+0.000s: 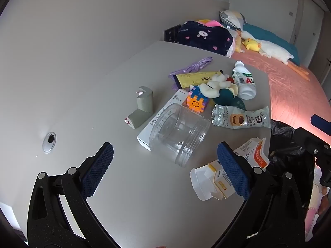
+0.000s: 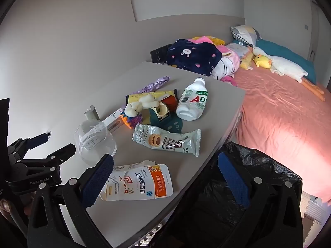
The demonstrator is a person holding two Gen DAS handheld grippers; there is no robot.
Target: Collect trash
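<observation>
Trash lies scattered on a grey table point(image 1: 128, 194). A clear plastic jar point(image 1: 180, 132) lies on its side just ahead of my left gripper point(image 1: 165, 171), which is open and empty. A torn, flattened medicine carton point(image 2: 140, 181) lies at the table's near edge, by the left finger of my right gripper point(image 2: 165, 179), also open and empty. Farther back are a silver snack wrapper point(image 2: 167, 140), a white drink bottle point(image 2: 192, 103) on its side, a yellow packet point(image 1: 196, 78) and a purple ribbon point(image 1: 194, 66). A black trash bag point(image 2: 258, 161) gapes beside the table, under my right gripper.
A white box point(image 1: 157, 124), a toy cube point(image 1: 195, 102), a grey corner guard point(image 1: 142, 107) and white foam pieces point(image 1: 215, 84) sit among the trash. A cable hole point(image 1: 49, 141) marks the tabletop at left. A pink bed point(image 2: 279, 119) with plush toys and blankets adjoins the table.
</observation>
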